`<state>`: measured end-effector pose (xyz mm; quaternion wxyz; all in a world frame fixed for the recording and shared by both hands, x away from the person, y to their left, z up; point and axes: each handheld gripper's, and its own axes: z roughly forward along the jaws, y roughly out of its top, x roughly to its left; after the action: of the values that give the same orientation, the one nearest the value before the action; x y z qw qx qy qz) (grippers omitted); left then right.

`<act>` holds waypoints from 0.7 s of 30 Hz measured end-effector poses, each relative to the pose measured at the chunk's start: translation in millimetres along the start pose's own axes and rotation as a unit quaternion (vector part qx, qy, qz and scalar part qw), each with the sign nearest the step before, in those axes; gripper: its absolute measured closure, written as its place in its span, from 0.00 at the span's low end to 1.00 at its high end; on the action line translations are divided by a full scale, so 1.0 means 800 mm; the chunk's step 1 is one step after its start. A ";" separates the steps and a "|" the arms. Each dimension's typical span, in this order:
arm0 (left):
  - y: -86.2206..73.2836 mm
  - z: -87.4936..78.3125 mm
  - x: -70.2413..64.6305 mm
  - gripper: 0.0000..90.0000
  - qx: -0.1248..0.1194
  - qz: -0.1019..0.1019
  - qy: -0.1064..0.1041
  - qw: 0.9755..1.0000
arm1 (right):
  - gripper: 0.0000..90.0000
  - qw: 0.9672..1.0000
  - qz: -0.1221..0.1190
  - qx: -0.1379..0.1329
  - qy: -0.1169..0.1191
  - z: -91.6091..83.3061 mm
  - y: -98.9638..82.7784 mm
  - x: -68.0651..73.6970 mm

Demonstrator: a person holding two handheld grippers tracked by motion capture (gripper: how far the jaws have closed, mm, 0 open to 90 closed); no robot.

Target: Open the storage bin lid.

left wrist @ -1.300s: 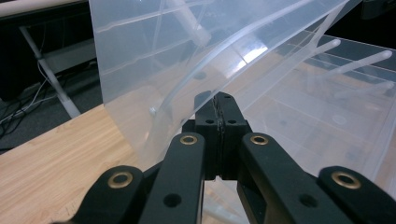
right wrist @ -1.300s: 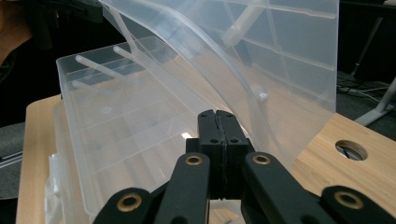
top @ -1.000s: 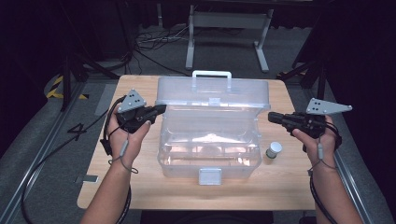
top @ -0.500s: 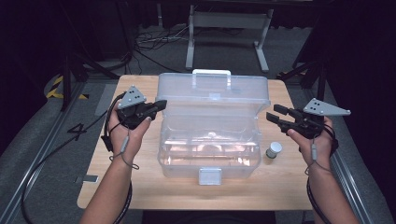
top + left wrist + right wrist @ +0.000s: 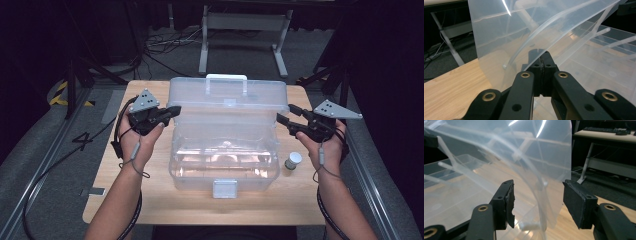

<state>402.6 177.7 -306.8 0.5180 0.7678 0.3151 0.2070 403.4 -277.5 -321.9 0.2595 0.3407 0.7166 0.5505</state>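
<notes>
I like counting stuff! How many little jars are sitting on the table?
1. The little jar stands on the wooden table, just right of the clear plastic box, near the person's right hand. Others could be hidden behind the box.

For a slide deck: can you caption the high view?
Left gripper shut at the open clear box's left edge; right gripper, jaws just opened, at its right edge, small jar beside.
</notes>
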 end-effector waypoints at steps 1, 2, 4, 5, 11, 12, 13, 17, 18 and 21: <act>0.000 0.000 0.000 1.00 0.000 0.000 0.000 1.000 | 0.48 1.000 0.000 -0.001 -0.008 0.005 0.005 0.002; 0.000 0.000 0.000 1.00 0.000 0.000 0.000 1.000 | 0.47 1.000 -0.001 -0.001 -0.011 0.007 0.007 0.003; 0.000 0.000 0.000 1.00 0.000 0.000 0.000 1.000 | 0.47 1.000 -0.005 -0.001 -0.016 0.009 0.008 0.004; 0.000 0.000 0.000 1.00 0.000 -0.001 -0.001 1.000 | 0.47 1.000 -0.007 0.000 -0.020 0.012 0.010 0.005; 0.000 0.000 0.000 1.00 0.000 0.000 -0.002 1.000 | 0.45 0.999 -0.002 0.002 -0.036 0.029 0.014 0.007; 0.000 0.000 0.000 1.00 0.001 0.000 -0.002 1.000 | 0.45 0.999 -0.001 0.001 -0.038 0.031 0.015 0.006; 0.000 0.000 0.000 1.00 0.001 0.000 -0.003 1.000 | 0.45 0.999 -0.002 0.000 -0.039 0.032 0.015 0.006; 0.000 0.000 0.000 0.99 0.000 -0.001 -0.003 1.000 | 0.45 0.999 -0.001 0.001 -0.042 0.035 0.016 0.006; 0.000 0.000 0.000 0.99 0.001 -0.001 -0.002 1.000 | 0.45 0.999 -0.003 0.002 -0.043 0.037 0.016 0.007; 0.000 0.000 -0.001 0.99 0.002 0.000 -0.001 1.000 | 0.45 0.999 -0.010 0.000 -0.054 0.040 0.018 0.008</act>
<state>402.3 177.3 -306.6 0.5169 0.7689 0.3148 0.2062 426.0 -250.8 -316.1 0.3032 0.3622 0.7050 0.5290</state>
